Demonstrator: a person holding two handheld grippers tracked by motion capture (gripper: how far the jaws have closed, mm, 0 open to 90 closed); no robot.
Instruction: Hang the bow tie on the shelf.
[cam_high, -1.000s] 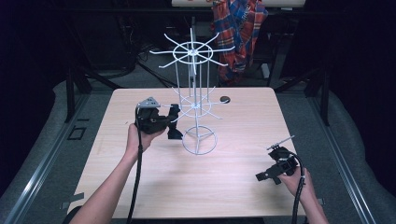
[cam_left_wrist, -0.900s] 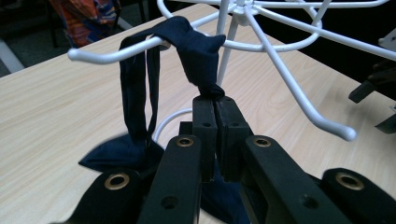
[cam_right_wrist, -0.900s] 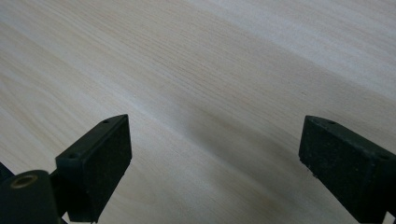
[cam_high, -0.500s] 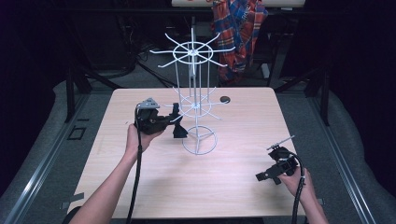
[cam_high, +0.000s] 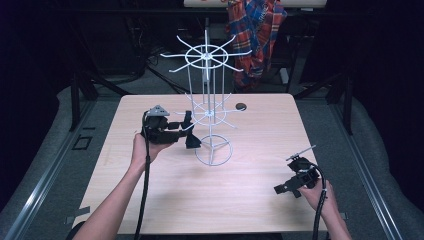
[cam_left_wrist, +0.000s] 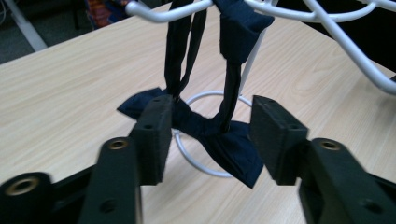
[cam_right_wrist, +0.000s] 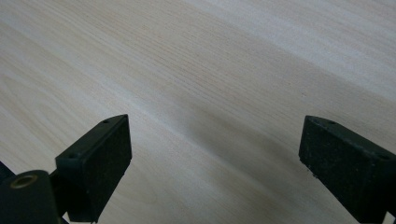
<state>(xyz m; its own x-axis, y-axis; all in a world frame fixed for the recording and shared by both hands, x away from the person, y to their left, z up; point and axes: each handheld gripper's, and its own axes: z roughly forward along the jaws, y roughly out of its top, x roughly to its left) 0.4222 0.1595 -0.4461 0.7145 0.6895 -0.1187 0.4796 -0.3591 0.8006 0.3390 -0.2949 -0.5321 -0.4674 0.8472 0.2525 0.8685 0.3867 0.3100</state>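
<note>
A navy bow tie (cam_left_wrist: 229, 142) hangs by its strap from a lower arm of the white wire rack (cam_left_wrist: 154, 16). It dangles just above the rack's ring base. My left gripper (cam_left_wrist: 210, 126) has just been opening its jaws. They stand apart on either side of the tie, and the pads do not press it. In the high view the left gripper (cam_high: 189, 129) is level beside the wire rack (cam_high: 207, 107), with the bow tie (cam_high: 193, 142) at its tips. My right gripper (cam_high: 280, 189) rests open over bare table (cam_right_wrist: 215, 60) at the front right, with nothing between its jaws.
The rack stands mid-table on the light wood table (cam_high: 240, 205), with upper and lower rings of hook arms sticking out. A small dark round thing (cam_high: 241, 106) lies behind it. A plaid cloth (cam_high: 255, 30) hangs beyond the far edge.
The left jaws were shut on the bow tie and have spread apart, leaving it hanging from the rack's arm. Neither hand has shifted.
</note>
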